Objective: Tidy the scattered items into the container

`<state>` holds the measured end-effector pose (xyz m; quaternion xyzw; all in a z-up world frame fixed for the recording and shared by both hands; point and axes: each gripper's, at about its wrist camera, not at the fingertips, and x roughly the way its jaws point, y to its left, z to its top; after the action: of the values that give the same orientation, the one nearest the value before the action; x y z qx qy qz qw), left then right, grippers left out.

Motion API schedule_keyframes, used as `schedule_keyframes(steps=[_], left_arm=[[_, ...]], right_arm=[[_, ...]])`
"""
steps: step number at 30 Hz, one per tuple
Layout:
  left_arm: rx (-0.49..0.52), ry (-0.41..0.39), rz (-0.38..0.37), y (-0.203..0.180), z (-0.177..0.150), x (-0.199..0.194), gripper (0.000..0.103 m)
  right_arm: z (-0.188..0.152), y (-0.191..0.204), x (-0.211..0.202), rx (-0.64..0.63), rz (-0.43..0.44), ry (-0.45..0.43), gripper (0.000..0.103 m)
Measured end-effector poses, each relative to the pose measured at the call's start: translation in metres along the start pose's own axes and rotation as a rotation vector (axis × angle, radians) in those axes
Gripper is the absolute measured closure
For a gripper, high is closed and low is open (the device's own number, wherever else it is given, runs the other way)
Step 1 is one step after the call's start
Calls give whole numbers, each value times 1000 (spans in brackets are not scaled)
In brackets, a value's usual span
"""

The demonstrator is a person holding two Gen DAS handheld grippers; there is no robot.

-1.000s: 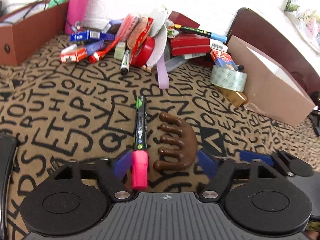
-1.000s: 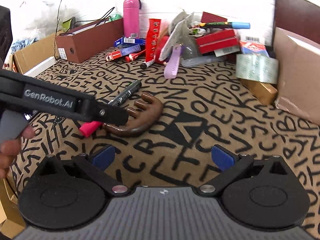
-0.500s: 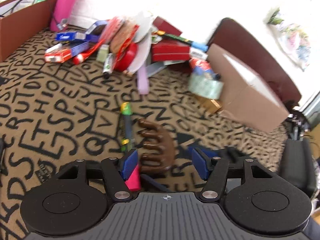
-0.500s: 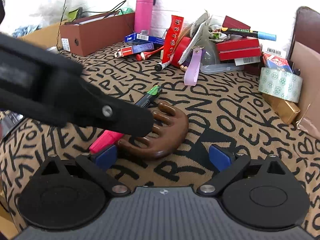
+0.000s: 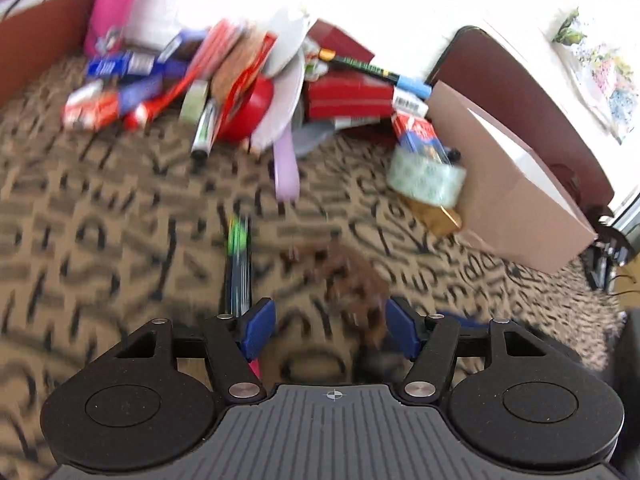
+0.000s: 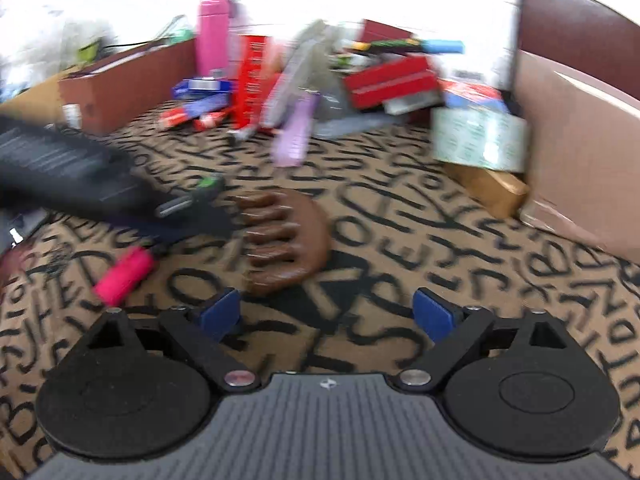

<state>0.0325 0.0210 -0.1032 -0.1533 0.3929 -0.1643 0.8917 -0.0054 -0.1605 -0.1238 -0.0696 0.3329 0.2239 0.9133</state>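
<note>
Two claws are near the brown comb (image 6: pixel 286 242) on the rug, both wide open — holding nothing. It lies just ahead of the left claw (image 5: pixel 330 330), a bit right; the right claw (image 6: pixel 326 316) sits behind it — comb up-left.

Both views are bright, with daylight entering from the far side and overexposing the background to white. Heavy motion blur smears the lettered cloth (image 5: pixel 100 240) and the brown comb (image 5: pixel 352 280); the comb reads sharper in the right view. Fisheye curvature bends the edges, and the corners vignette black.
</note>
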Motion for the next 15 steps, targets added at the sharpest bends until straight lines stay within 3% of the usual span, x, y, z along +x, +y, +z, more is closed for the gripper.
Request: schedule_keyframes(steps=[3, 4, 8, 12, 15], left_arm=[[46, 3, 38, -1, 18, 19, 35], [55, 7, 50, 0, 22, 25, 42], [50, 33, 54, 12, 33, 37, 56], [63, 49, 23, 14, 34, 43, 85], [124, 81, 15, 3, 32, 47, 90]], right_arm=[[3, 9, 4, -49, 27, -4, 17], [4, 9, 6, -47, 28, -6, 18], [8, -6, 6, -6, 9, -2, 30], [8, -23, 4, 19, -25, 4, 40], [7, -35, 1, 52, -37, 4, 43]])
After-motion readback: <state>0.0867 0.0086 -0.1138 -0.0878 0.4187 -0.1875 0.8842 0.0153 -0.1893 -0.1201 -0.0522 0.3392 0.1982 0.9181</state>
